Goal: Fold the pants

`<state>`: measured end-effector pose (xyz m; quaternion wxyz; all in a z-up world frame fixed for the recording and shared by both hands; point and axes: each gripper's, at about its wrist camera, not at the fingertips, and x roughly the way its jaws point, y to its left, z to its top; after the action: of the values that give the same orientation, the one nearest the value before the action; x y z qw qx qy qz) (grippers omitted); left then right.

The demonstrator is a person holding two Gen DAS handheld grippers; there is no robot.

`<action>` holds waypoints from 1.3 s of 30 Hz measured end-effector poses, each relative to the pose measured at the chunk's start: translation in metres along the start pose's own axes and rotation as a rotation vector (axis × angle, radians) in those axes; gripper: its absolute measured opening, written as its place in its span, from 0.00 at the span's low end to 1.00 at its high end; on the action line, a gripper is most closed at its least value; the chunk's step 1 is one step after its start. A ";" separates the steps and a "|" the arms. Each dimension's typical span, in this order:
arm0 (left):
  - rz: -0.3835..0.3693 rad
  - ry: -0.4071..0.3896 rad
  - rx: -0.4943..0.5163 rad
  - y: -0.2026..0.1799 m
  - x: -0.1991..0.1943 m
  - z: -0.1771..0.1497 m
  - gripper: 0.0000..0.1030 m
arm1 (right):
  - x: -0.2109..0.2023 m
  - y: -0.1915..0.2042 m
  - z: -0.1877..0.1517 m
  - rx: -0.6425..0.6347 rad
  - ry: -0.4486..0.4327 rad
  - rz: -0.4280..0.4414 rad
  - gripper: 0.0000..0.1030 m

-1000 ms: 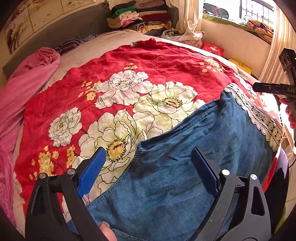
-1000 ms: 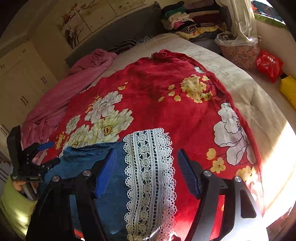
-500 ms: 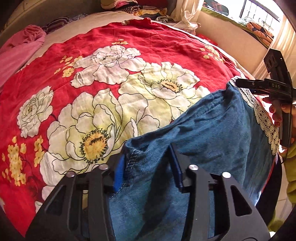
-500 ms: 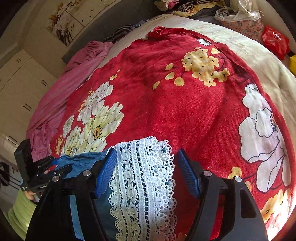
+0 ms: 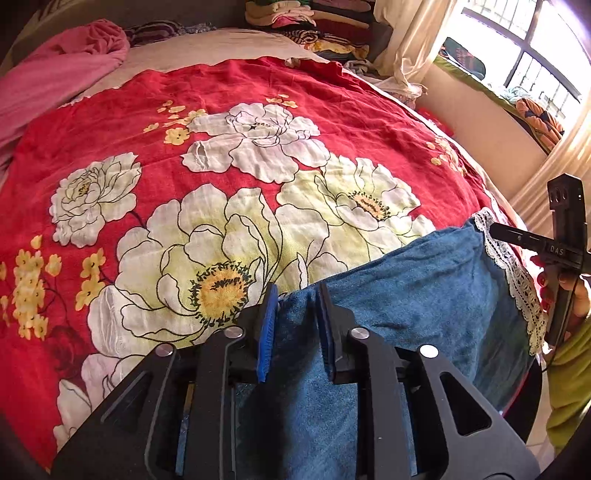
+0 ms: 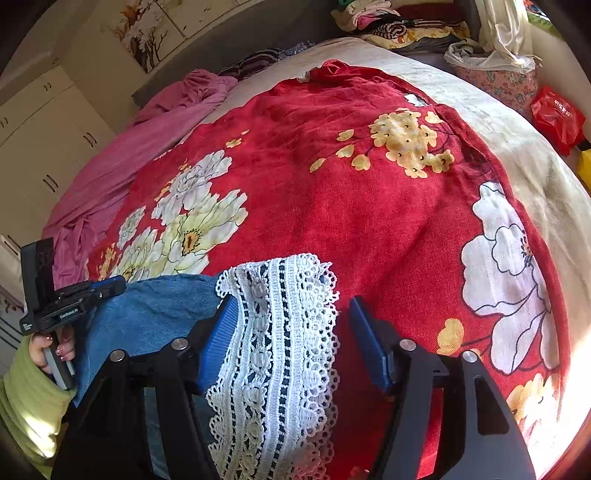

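Across the near edge of the bed, the blue pants [image 5: 424,295] lie on a red floral blanket [image 5: 207,155], with their white lace hem [image 6: 280,332] at the right end. From the left wrist view, the upper edge of the denim runs in a straight, slightly raised line from the left gripper [image 5: 295,321] up to the lace corner near the right gripper [image 5: 524,240]. Beyond that edge the blanket spreads wide and flat toward the far side of the bed, with nothing lying on its flowers. A pink sheet [image 5: 55,74] is bunched along the far left side, and stacked clothes [image 5: 310,22] sit past the head of the bed beside a cream curtain [image 5: 410,40].

The left tongs are drawn close together, the 2 blue pads [image 5: 266,325] pinching a gathered fold at the top corner of the denim, which stands up between them. In the right wrist view that tool [image 6: 74,299] is seen held level by the left hand [image 6: 51,347], a yellow-green sleeve [image 6: 29,402] behind it.

The right tongs [image 6: 295,339] stand spread, with the lace hem draped between them: the left pad touches the lace, while the right pad [image 6: 369,347] stands apart from it, over red blanket. Beige bedding [image 6: 517,147] borders the blanket on the right, and a red bag [image 6: 557,118] sits off the bed's far right.
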<state>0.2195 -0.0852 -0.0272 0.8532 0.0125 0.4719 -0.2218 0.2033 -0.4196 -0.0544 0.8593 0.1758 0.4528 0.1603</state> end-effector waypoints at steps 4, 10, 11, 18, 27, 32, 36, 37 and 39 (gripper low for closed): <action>-0.064 0.002 0.002 -0.001 -0.006 0.002 0.49 | 0.018 -0.018 0.009 0.086 0.056 0.088 0.56; -0.028 0.100 -0.034 0.002 0.030 -0.009 0.57 | 0.019 -0.002 0.006 0.032 0.087 0.186 0.26; -0.023 0.094 -0.035 0.001 0.030 -0.009 0.50 | 0.015 0.002 0.004 0.010 0.070 0.180 0.23; 0.024 0.032 -0.055 -0.010 0.013 0.005 0.06 | -0.029 0.039 0.019 -0.189 -0.119 0.074 0.19; 0.130 0.000 -0.039 -0.009 0.030 -0.007 0.22 | 0.032 0.022 0.013 -0.225 0.047 -0.175 0.39; 0.134 -0.054 -0.082 0.005 0.003 -0.009 0.44 | -0.014 0.004 0.009 -0.091 -0.025 -0.213 0.56; 0.137 -0.104 -0.105 0.005 -0.029 -0.018 0.65 | -0.068 0.003 -0.016 -0.034 -0.115 -0.218 0.57; 0.144 -0.111 -0.115 0.004 -0.037 -0.022 0.67 | -0.080 0.004 -0.026 -0.020 -0.132 -0.216 0.59; 0.129 -0.131 -0.130 0.001 -0.050 -0.032 0.71 | -0.096 0.007 -0.047 0.011 -0.159 -0.199 0.64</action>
<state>0.1714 -0.0580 -0.0046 0.8938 -0.0268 0.4267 -0.1356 0.1116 -0.4481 -0.0065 0.9032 0.1468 0.3993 0.0571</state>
